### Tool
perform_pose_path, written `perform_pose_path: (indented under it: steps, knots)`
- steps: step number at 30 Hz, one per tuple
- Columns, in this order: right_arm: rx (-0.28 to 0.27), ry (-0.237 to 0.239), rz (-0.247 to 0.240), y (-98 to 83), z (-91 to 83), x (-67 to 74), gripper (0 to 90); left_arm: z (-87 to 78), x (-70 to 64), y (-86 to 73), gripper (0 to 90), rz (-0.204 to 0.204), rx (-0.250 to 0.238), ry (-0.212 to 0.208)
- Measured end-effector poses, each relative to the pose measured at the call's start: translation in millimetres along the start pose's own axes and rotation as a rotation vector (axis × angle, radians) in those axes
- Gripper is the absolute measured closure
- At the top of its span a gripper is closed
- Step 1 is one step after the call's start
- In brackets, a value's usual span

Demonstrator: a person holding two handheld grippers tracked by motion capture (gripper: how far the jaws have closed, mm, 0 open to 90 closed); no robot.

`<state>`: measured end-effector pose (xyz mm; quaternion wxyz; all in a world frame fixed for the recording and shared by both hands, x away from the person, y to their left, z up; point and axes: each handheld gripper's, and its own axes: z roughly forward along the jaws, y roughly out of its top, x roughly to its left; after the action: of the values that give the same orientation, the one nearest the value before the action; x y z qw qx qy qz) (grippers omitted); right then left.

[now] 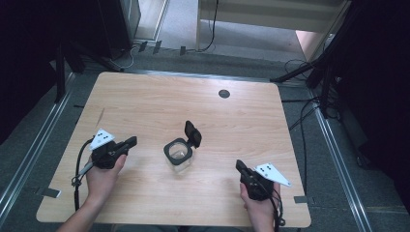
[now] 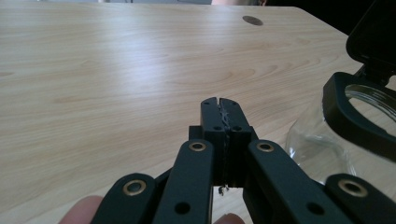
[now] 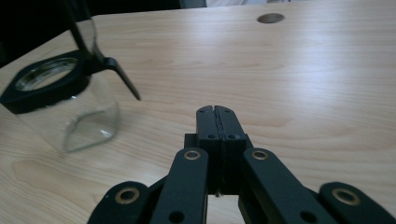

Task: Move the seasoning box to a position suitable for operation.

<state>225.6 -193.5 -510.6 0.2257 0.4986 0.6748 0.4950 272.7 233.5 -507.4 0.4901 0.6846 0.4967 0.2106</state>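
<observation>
A clear glass jar (image 1: 179, 157) with a black collar and a flipped-up black lid (image 1: 193, 133) stands at the middle of the wooden table (image 1: 145, 96). My left gripper (image 1: 131, 141) is to the jar's left, held in a hand, jaws pressed together with nothing between them. In the left gripper view its shut jaws (image 2: 219, 105) point past the jar (image 2: 345, 121) at the right edge. My right gripper (image 1: 239, 166) is to the jar's right near the front edge, also shut and empty. In the right gripper view the jar (image 3: 60, 102) stands at the left of the jaws (image 3: 215, 112).
A round cable hole (image 1: 224, 94) lies in the table's far side. Cables trail from both grippers off the front edge. Dark stands and cables surround the table on the floor (image 1: 309, 106).
</observation>
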Motion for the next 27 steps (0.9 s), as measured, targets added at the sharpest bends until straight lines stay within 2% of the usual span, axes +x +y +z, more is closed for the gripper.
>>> perform_pose_path:
  steps: [4,5,6,7,8,10,11,14,16,20,22,27]
  knots:
    - [0.01,0.039,-0.015,1.6,17.7,21.7,90.0,15.4,-8.3,4.0,90.0,-0.026,-0.002,-0.03]
    - [0.02,0.05,-0.023,1.2,26.9,32.2,90.0,19.4,-10.2,4.8,90.0,-0.024,0.001,-0.033]
    - [0.02,0.05,-0.023,1.2,26.9,32.2,90.0,22.8,-12.2,5.8,90.0,-0.021,0.002,-0.038]
    - [0.021,0.056,-0.03,1.8,34.3,42.5,90.0,26.1,-14.1,6.6,90.0,-0.023,0.0,-0.042]
    - [0.021,0.056,-0.03,1.8,34.3,42.5,90.0,28.8,-15.7,7.6,90.0,-0.026,-0.005,-0.05]
    - [0.019,0.066,-0.016,4.1,43.6,54.5,90.0,35.5,-20.8,7.8,90.0,-0.043,-0.011,-0.074]
    - [0.019,0.066,-0.016,4.1,43.6,54.5,90.0,35.5,-20.8,7.8,90.0,-0.043,-0.011,-0.074]
    - [0.029,0.074,-0.024,2.9,55.2,68.6,90.0,42.1,-29.9,6.5,90.0,-0.01,0.003,-0.09]
    - [0.036,0.073,-0.024,1.4,59.8,72.7,90.0,47.8,-37.4,4.4,90.0,0.02,0.022,-0.107]
    - [0.062,0.065,-0.01,-2.6,65.8,80.7,90.0,49.2,-43.3,0.1,90.0,0.022,0.046,-0.125]
    - [0.072,0.065,-0.007,-3.4,65.3,83.3,90.0,47.1,-46.4,-3.0,90.0,0.037,0.058,-0.131]
    - [0.084,0.094,-0.018,-6.0,67.4,93.6,90.0,43.0,-50.7,-6.7,90.0,0.049,0.065,-0.146]
